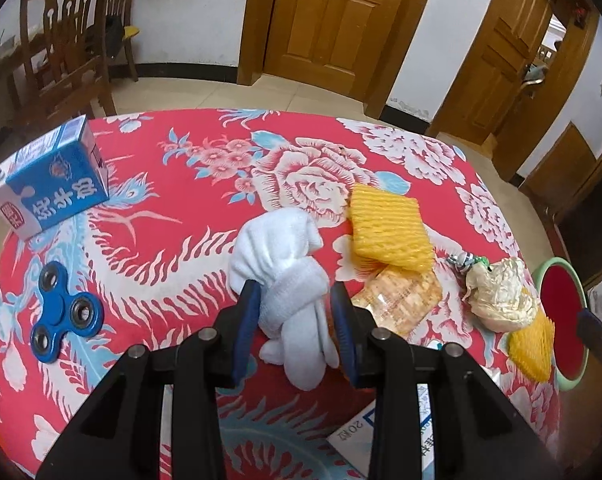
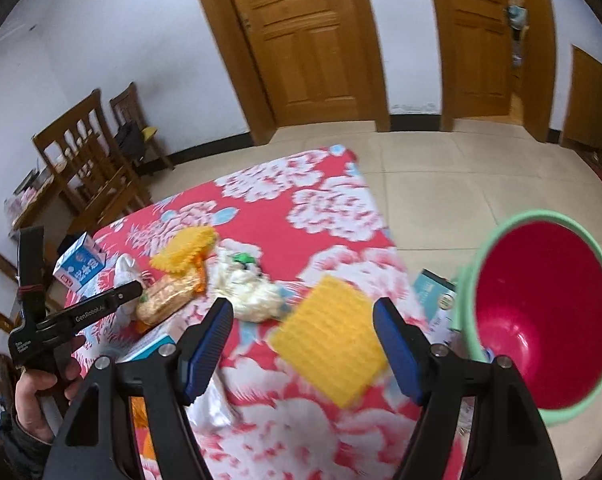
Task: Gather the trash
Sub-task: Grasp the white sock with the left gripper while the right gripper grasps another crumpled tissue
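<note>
My left gripper (image 1: 294,286) is shut on a knotted white sock (image 1: 289,264), which hangs between its blue pads over the red floral tablecloth (image 1: 173,208). In the right wrist view that gripper (image 2: 129,292) reaches in from the left, held by a person's hand (image 2: 37,384). My right gripper (image 2: 304,305) stands open above a yellow foam net (image 2: 329,344) lying flat near the table's right edge; neither pad touches it. Just right of the table stands a bin (image 2: 541,213) with a green rim and a red inside. More trash lies mid-table: another yellow foam net (image 1: 389,232), a clear snack wrapper (image 1: 401,296) and a crumpled cream bag (image 1: 497,296).
A blue milk carton (image 1: 49,184) and a blue fidget spinner (image 1: 65,316) sit on the table's left side. A printed paper box (image 1: 385,428) lies at the near edge, a teal box (image 2: 437,292) beside the bin. Wooden chairs (image 1: 65,52) and doors (image 1: 329,16) stand beyond.
</note>
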A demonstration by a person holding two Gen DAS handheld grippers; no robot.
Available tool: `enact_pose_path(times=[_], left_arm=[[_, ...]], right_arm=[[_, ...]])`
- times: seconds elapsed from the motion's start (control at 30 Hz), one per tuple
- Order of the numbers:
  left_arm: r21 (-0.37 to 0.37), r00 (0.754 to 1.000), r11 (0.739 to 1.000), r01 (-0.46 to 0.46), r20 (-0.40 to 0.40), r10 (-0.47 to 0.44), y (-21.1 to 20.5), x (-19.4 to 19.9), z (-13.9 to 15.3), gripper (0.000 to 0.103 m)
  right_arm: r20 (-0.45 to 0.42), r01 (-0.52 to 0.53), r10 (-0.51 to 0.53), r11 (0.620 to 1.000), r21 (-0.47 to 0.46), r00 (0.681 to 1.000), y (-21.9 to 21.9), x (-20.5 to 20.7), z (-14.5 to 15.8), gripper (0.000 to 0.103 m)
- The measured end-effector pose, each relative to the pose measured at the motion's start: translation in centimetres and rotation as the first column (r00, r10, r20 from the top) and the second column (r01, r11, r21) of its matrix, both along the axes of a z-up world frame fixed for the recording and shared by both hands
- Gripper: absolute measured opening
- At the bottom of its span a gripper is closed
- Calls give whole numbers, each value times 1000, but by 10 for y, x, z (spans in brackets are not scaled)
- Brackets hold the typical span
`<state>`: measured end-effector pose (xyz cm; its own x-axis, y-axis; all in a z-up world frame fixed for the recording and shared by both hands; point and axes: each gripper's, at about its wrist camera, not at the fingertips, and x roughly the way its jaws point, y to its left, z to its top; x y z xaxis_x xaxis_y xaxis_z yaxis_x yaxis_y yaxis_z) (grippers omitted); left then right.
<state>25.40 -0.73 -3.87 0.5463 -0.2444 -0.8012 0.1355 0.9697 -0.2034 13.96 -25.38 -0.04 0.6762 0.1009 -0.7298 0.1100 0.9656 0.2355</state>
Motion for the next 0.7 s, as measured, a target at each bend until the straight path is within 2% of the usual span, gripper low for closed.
enact_pose_path(times=[0.3,0.63,0.7], left_arm=[[-56,1000,998,-20,-24,19,8,2,-10,36],[-44,1000,999,-12,-4,12,5,1,-11,36],[-41,1000,999,-7,1,7,4,1,-12,33]], right_arm=[[-27,-92,92,995,-24,995,34,35,-18,74],[-77,-137,138,990,16,987,45,51,-41,49],[-87,-143,145,989,35,985,46,52,-46,45]])
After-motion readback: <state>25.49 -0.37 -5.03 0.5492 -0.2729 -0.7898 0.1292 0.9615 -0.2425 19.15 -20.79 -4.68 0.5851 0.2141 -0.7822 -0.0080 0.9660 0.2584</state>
